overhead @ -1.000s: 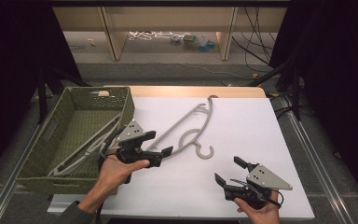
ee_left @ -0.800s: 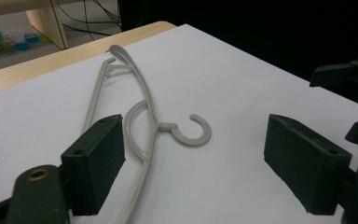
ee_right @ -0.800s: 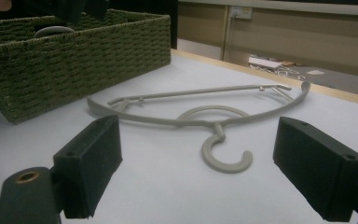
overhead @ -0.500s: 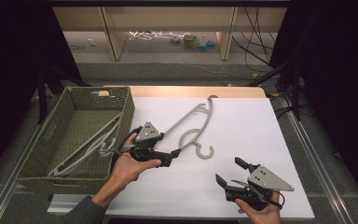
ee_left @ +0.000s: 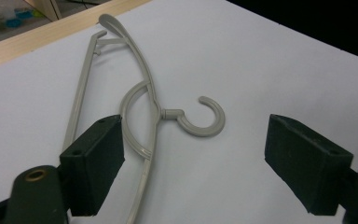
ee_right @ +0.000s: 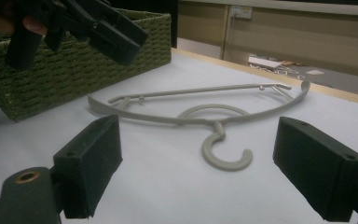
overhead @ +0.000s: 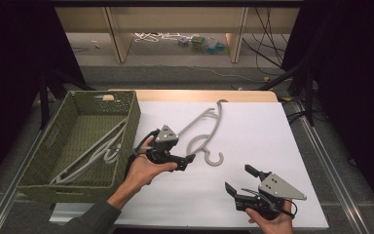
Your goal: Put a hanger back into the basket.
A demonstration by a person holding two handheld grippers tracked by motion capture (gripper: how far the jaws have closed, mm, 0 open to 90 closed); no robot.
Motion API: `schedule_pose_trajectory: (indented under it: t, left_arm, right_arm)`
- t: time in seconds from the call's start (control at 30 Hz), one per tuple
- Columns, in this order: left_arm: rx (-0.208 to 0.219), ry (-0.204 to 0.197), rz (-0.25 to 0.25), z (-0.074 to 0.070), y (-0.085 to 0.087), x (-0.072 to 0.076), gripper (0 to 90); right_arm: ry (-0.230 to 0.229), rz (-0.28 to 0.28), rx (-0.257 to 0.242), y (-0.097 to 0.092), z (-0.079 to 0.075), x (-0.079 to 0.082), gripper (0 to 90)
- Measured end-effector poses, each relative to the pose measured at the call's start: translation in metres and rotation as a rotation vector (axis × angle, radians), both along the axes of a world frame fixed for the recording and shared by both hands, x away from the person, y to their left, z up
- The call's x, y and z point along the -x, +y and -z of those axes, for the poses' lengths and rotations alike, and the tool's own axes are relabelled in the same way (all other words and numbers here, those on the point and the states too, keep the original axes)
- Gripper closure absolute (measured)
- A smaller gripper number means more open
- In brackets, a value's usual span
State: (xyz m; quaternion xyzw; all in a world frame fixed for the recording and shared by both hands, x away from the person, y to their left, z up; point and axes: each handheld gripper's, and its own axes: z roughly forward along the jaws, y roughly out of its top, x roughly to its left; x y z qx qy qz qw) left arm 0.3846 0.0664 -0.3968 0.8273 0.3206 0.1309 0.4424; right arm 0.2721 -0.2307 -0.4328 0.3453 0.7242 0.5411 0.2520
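Basket: we see a green woven rectangular basket (overhead: 44,168) at the table's left, its weave coarse and ribbed, with more grey plastic hangers (overhead: 95,156) lying slantwise inside it.

Left gripper: we find the black left gripper (overhead: 187,161), held in the person's left hand (overhead: 143,168), just right of the basket and pointing toward the lone hanger; its jaws stand wide apart with nothing between them.

Hanger and left jaws: in the left gripper view, we see the pale grey plastic coat hanger (ee_left: 140,100) lying flat on the sheet, its hook ahead of the gap between the jaws, its curved shoulder running past the left-hand jaw's inner edge; we cannot tell whether that jaw touches it.

Hanger shape: we note a thin, smooth, matt moulding, with an arched shoulder bar, a straight lower bar, a half-ring at the neck and an open C-shaped hook.

Table: we see a flat white matt sheet (overhead: 253,126) over a table with a light wooden far edge (overhead: 195,95).

Right gripper: we find the black right gripper (overhead: 238,183), topped by a grey three-cornered plate, at the near right corner, well apart from the hanger; its jaws are spread wide and empty.

Hanger and right jaws: in the right gripper view, we see the hook lying beyond the gap, nearer the middle than either blocky, square-faced jaw.
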Motion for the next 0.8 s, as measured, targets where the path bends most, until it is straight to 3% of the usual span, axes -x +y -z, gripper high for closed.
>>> schedule_pose_trajectory:
  t: [0.1,0.23,0.37,0.5,0.53,0.6,0.8]
  left_arm:
    - [-0.030,0.020,0.013,0.006,-0.005,-0.005,19.6]
    - [-0.086,0.024,0.032,0.011,-0.008,-0.013,21.8]
    - [-0.129,0.068,0.034,0.020,-0.015,-0.024,22.1]
    - [-0.245,0.116,0.062,0.030,-0.025,-0.036,23.3]
    - [-0.254,0.127,0.064,0.032,-0.026,-0.040,23.3]
    - [-0.262,0.154,0.053,0.035,-0.027,-0.045,25.4]
    - [-0.352,0.207,0.088,0.039,-0.028,-0.056,29.0]
  right_arm:
    - [-0.007,-0.008,-0.017,0.003,0.001,-0.001,16.2]
    - [-0.002,0.003,0.006,0.002,0.001,-0.001,16.2]
    - [-0.006,0.006,-0.002,0.002,0.001,-0.001,16.2]
    - [-0.006,-0.004,-0.022,0.002,0.002,-0.002,16.2]
    - [0.003,0.001,0.004,0.000,0.000,-0.001,16.2]
    - [-0.004,0.006,-0.002,0.000,0.000,-0.001,16.2]
    - [-0.004,0.002,-0.008,0.001,0.000,0.000,16.2]
